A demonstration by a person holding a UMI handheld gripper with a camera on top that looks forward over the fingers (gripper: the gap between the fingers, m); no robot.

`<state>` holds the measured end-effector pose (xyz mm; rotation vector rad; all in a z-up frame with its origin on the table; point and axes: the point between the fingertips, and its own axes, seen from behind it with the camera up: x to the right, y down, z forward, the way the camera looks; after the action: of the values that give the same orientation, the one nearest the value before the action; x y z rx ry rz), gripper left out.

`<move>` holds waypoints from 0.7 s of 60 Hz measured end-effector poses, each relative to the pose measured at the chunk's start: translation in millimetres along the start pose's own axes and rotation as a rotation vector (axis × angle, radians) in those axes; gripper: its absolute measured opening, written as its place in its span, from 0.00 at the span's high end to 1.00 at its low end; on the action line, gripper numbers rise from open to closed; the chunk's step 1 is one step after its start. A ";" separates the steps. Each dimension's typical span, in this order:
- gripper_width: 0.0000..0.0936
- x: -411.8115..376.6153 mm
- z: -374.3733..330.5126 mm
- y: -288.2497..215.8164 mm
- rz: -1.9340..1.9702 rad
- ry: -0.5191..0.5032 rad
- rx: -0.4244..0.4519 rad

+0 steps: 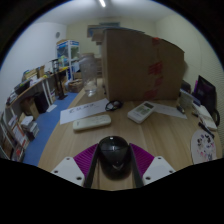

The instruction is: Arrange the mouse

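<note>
Mouse (113, 152) first: the dark, rounded body sits between the two fingers of the gripper (113, 166), above the wooden desk (75, 140), and both purple pads (84, 156) seem to press its flanks, so I judge the claw is pinching it (the contact itself is partly hidden by the mouse's own bulk). Going left to right, shelves (22, 105) stand along the wall beside the desk, then a white keyboard (91, 122) lies beyond the fingers, a large cardboard box (140, 62) rises behind it, a pale calculator-like device (141, 111) lies further right, and a round white disc (203, 146) rests near the desk's edge. The main risk, to my eye, is slippage: the smooth, curved shell could squirt from the pads and drop onto the desk.
</note>
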<state>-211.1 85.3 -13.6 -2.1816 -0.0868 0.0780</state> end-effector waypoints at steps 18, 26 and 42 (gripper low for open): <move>0.56 1.9 0.8 2.4 -0.016 0.032 -0.048; 0.59 -11.2 -19.2 -2.7 -0.033 -0.037 -0.069; 0.59 110.6 -177.0 -168.8 -0.048 0.004 0.311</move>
<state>-91.0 48.2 223.5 -1.8684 -0.1162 0.0558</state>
